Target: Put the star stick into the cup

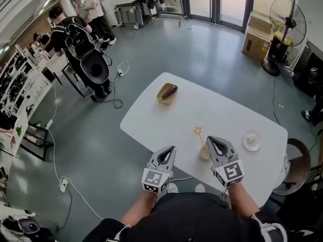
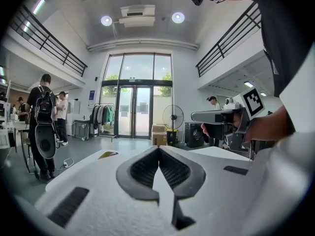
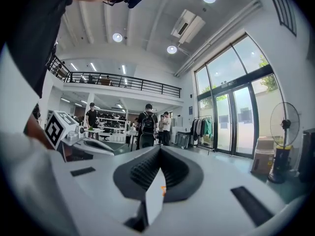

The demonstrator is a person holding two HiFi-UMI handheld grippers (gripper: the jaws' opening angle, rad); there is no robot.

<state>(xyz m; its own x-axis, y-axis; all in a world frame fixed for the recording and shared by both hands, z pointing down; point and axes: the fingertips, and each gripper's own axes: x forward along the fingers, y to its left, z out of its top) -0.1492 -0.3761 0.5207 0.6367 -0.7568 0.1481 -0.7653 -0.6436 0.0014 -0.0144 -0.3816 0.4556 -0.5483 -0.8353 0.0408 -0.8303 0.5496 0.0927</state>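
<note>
Star stick [image 1: 198, 131] appears to stand in cup [image 1: 204, 154] on counter [image 1: 212, 105]. Right tongs [image 1: 210, 138] just beside cup, left tongs [image 1: 172, 148] clear; both pressed together, empty. Judgement: withdraw right tongs straight back, without nudging cup.

cup [image 1: 204, 154] half hidden behind right gripper [image 1: 216, 139]; star stick [image 1: 198, 131] lower end unseen inside cup.

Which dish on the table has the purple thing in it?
The yellow dish at the far edge of the table: the purple thing lies inside it. The white dish near the right claw looks empty.
</note>
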